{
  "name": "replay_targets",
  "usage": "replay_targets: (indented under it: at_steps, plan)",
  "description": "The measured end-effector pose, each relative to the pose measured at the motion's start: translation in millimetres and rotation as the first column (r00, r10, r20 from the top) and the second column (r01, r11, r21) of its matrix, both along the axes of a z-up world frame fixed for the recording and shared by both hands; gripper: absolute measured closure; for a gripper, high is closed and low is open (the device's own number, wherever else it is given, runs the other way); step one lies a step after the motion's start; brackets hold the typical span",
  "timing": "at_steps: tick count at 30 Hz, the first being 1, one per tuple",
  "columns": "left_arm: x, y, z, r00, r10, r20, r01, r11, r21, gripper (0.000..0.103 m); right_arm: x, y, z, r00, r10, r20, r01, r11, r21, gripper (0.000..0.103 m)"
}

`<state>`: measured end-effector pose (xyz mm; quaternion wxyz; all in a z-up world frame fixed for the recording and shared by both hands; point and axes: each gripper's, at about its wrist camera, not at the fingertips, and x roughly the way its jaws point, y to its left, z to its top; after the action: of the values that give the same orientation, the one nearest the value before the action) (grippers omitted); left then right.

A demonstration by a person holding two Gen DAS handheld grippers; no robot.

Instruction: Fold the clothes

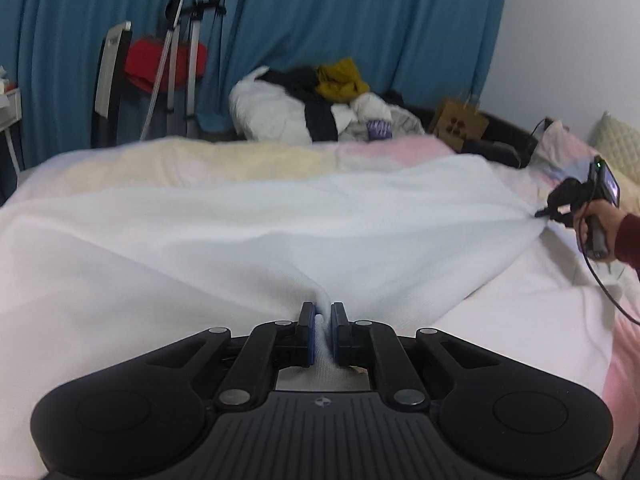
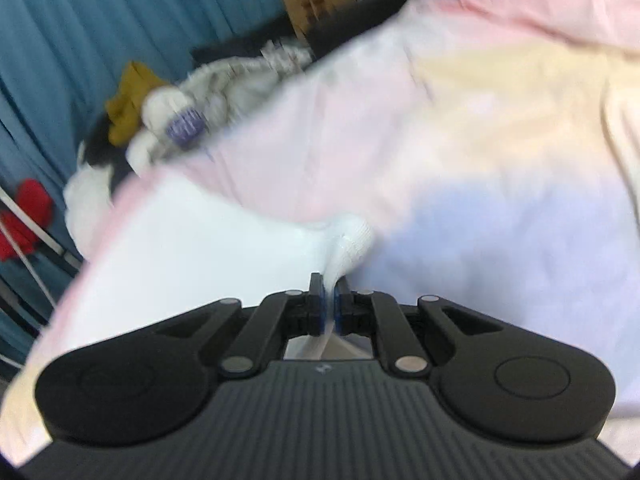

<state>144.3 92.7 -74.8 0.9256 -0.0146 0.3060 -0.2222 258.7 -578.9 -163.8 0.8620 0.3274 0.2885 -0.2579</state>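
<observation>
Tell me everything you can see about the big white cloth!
The white cloth looks soft and knitted, with fine ribbing at its pinched edge. It lies spread wide over the pastel bed cover, pulled into long wrinkles. The left hand-held gripper is shut on one bunched bit, and the right hand-held gripper is shut on another, stretching the cloth between them. What garment it is cannot be told.

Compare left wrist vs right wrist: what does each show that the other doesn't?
Left wrist only: the white garment spread wide across the bed, the right gripper seen from outside pinching its far corner, and a tripod.

Right wrist only: a close, blurred look at the ribbed corner it has clamped, and a blue patch of the pastel bedspread.

Both: each view's own gripper shut on the garment, the left gripper included, plus the clothes pile, the blue curtain and a cardboard box.
</observation>
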Motion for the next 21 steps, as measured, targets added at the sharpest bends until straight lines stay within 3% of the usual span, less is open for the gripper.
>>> replay_targets:
  at_steps: [3, 7, 10, 11, 15, 18, 21]
  plan:
    - [1.2, -2.3, -8.8, 1.000, 0.001, -0.023, -0.001, 1.000, 0.003, 0.094, -7.1, 11.6, -7.4, 1.000, 0.017, 0.015, -0.016, 0.999, -0.039, 0.093]
    - [0.6, -1.3, -12.7, 1.000, 0.008, -0.030, -0.009, 1.000, -0.011, 0.088, -26.4, 27.1, 13.2, 0.999, 0.036, 0.024, -0.035, 0.997, -0.073, 0.088]
    - [-3.3, 1.0, -9.9, 0.999, 0.024, -0.039, -0.025, 0.999, -0.030, 0.080, -41.2, 38.7, 28.8, 0.998, 0.051, 0.031, -0.048, 0.994, -0.099, 0.072]
    - [-6.5, 1.8, -7.3, 0.999, 0.034, -0.042, -0.036, 0.999, -0.034, 0.074, -46.1, 42.6, 34.1, 0.998, 0.056, 0.033, -0.052, 0.993, -0.107, 0.069]
    - [-27.6, 11.0, 3.3, 0.996, 0.078, -0.050, -0.080, 0.996, -0.045, 0.058, -65.7, 58.0, 54.9, 0.996, 0.076, 0.040, -0.070, 0.988, -0.141, 0.042]
    - [-47.1, 19.0, 13.1, 0.991, 0.123, -0.060, -0.126, 0.991, -0.053, 0.046, -96.0, 75.5, 64.2, 0.992, 0.096, 0.079, -0.086, 0.989, -0.122, 0.042]
    - [-68.2, 26.2, 23.4, 0.981, 0.179, -0.071, -0.183, 0.982, -0.042, 0.025, -122.8, 93.2, 69.8, 0.987, 0.119, 0.111, -0.108, 0.989, -0.103, 0.042]
